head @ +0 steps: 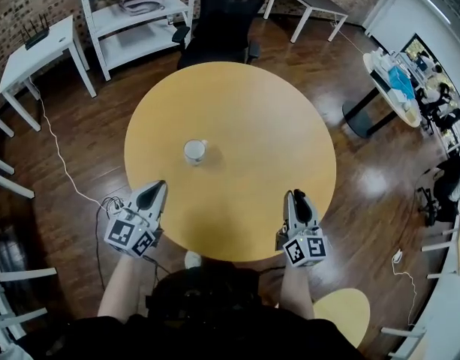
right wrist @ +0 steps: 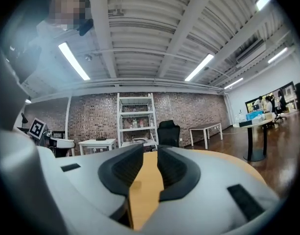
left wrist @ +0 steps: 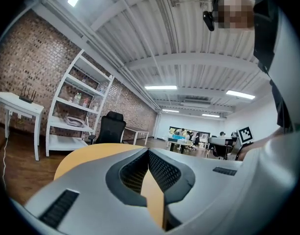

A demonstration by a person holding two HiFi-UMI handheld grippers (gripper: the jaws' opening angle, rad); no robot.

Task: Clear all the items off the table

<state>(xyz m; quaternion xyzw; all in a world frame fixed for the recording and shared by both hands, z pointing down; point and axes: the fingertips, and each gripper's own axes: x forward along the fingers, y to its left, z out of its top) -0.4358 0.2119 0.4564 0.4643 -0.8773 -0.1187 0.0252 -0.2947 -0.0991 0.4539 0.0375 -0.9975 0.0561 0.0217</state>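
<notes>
**Table clear: one cup left, nothing grabbed yet**

Status: the table (head: 252,126) is bare apart from a single white cup (head: 194,151). By my read that's the last item, so the task looks nearly done, with only the pick and carry-off left.

Grippers:
- left gripper (head: 156,187) is clenched, pads together with nothing in them. Its own view shows only tabletop past the tips (left wrist: 149,153).
- right gripper (right wrist: 157,148) has its jaws a little apart. There's a clear gap with only yellow tabletop showing through it, so it's empty. In the head view it sits at the near table edge (head: 297,195).
- Both point roughly level, out across the table.

Cup location: ahead of the left gripper and slightly to its right, near but not touching. From the right gripper it's ahead and well off to the left. Neither gripper view shows it.

Cup orientation: upright with the mouth facing up, so the long axis is vertical (seen almost end-on from the head view, so that's a judgement). There's a small bump on the rim on the side toward the right gripper. It could be a handle, but it's too small to tell.

The left gripper is closer, but it needs to open before any approach.
</notes>
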